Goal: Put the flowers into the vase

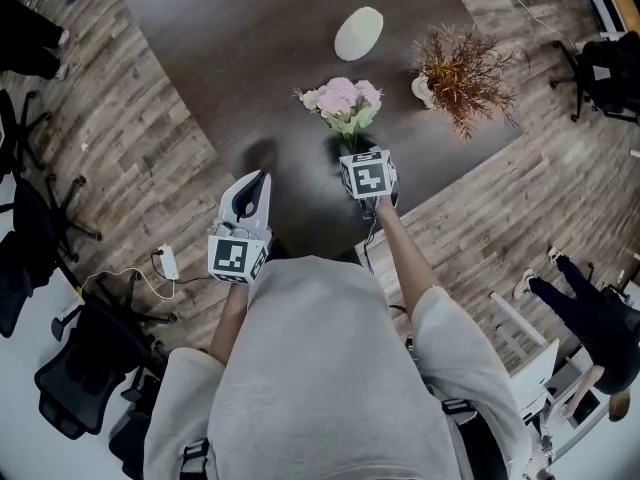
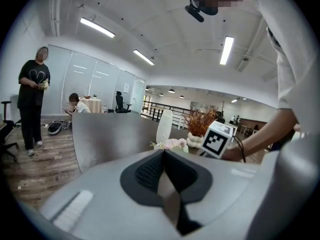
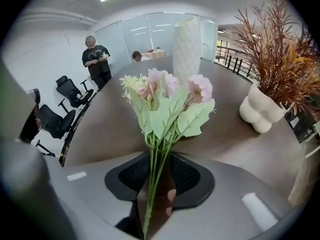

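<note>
A small bunch of pink and cream flowers (image 1: 342,100) with green leaves lies on the dark table (image 1: 250,58), a little nearer to me than the white vase (image 1: 358,33). My right gripper (image 1: 360,156) points steeply down at the bunch's stem end. In the right gripper view the green stems run between the black pads, which close on them, and the flowers (image 3: 170,96) fan out ahead with the vase (image 3: 186,46) behind. My left gripper (image 1: 258,180) hovers to the left, shut and empty. From the left gripper (image 2: 162,156) the flowers (image 2: 172,144) and vase (image 2: 164,126) show ahead.
A dried reddish-brown plant in a white bulbous pot (image 1: 460,68) stands right of the vase, close to the table's right edge. Black office chairs (image 1: 40,238) and a white charger with cable (image 1: 168,261) are on the wooden floor at left. A person (image 3: 95,59) stands far off.
</note>
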### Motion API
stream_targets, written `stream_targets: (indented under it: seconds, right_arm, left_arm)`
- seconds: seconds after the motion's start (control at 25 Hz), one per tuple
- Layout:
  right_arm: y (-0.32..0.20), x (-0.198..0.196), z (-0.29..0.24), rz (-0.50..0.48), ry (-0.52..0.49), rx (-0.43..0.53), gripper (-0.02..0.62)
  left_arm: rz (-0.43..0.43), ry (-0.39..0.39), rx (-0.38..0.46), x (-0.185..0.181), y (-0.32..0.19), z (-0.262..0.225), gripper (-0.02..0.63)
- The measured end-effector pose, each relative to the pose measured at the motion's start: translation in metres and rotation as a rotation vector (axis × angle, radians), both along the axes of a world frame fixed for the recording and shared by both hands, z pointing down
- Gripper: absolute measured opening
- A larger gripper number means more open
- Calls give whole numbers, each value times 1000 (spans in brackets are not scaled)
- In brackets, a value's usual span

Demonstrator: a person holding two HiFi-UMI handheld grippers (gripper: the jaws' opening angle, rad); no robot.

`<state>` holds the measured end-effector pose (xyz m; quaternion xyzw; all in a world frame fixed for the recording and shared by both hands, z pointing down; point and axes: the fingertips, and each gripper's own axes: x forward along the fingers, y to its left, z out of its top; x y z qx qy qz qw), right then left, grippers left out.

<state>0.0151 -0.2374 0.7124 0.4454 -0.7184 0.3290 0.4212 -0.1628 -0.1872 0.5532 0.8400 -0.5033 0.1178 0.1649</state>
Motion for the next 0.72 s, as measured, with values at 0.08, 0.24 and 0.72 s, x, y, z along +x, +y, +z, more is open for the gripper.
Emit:
stream_targets:
  seconds: [0.08,0.24,0.72]
  right_arm:
    - [-6,2,0,17,22,9,84]
    - [-10,5,2,1,54,47,23]
    - [-22,-16,-107,3,-279,403,15]
  left_arm:
    - [-3,0,1,-3,-2,0,9]
    - [-6,-2,2,-5,-5,1,9]
    - [55,-2,26,13,-28,-1,9]
